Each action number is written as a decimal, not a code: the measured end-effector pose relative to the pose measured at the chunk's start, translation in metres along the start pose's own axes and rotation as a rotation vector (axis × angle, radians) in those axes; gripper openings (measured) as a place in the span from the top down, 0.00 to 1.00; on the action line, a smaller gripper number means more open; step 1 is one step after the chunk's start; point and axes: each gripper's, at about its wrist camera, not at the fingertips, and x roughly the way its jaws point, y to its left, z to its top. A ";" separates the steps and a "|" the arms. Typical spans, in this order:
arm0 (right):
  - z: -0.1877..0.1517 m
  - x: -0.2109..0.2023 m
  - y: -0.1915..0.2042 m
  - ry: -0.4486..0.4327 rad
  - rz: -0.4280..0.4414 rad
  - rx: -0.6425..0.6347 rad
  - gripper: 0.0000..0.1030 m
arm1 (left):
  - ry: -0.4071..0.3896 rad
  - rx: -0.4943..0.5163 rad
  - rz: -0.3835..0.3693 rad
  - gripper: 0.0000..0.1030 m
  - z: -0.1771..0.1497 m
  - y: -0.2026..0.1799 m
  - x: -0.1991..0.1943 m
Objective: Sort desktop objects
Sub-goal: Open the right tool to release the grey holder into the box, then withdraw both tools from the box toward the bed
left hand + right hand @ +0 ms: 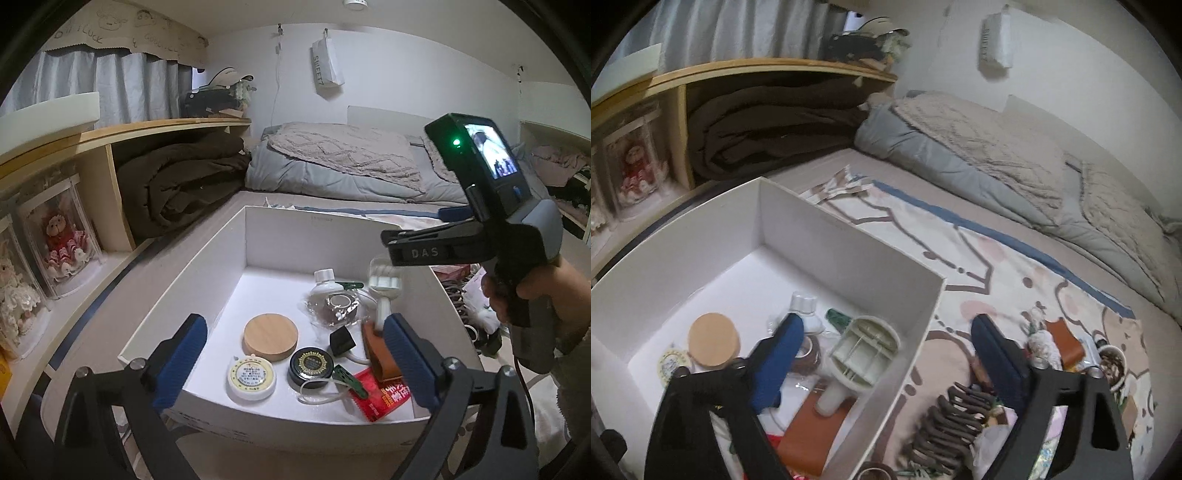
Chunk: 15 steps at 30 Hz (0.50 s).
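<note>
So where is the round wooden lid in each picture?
Left wrist view: the round wooden lid lies low in the middle, inside the white box.
Right wrist view: the lid sits low on the left, in the same box.
Shared landmark: the clear bottle with a white cap.

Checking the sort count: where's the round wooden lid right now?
In the left wrist view the wooden lid lies flat on the floor of the white box, left of centre, just behind the round tape measure and left of the black tin.

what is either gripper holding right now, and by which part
Nothing. The left gripper and right gripper both stand open; the white brush lies free in the white box.
</note>
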 end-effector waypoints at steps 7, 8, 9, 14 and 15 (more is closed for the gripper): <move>-0.007 -0.033 -0.015 -0.066 0.064 0.066 0.10 | -0.007 -0.010 0.008 0.02 0.001 -0.002 -0.004; -0.008 -0.039 -0.017 -0.075 0.081 0.074 0.10 | -0.008 -0.011 0.008 0.02 0.001 -0.004 -0.005; -0.009 -0.043 -0.018 -0.082 0.091 0.078 0.10 | -0.009 -0.011 0.008 0.02 0.001 -0.004 -0.005; -0.019 -0.068 -0.027 -0.138 0.133 0.096 0.10 | -0.014 -0.001 0.014 0.02 0.002 -0.010 -0.012; -0.021 -0.073 -0.029 -0.151 0.139 0.099 0.10 | -0.016 0.000 0.015 0.02 0.002 -0.011 -0.013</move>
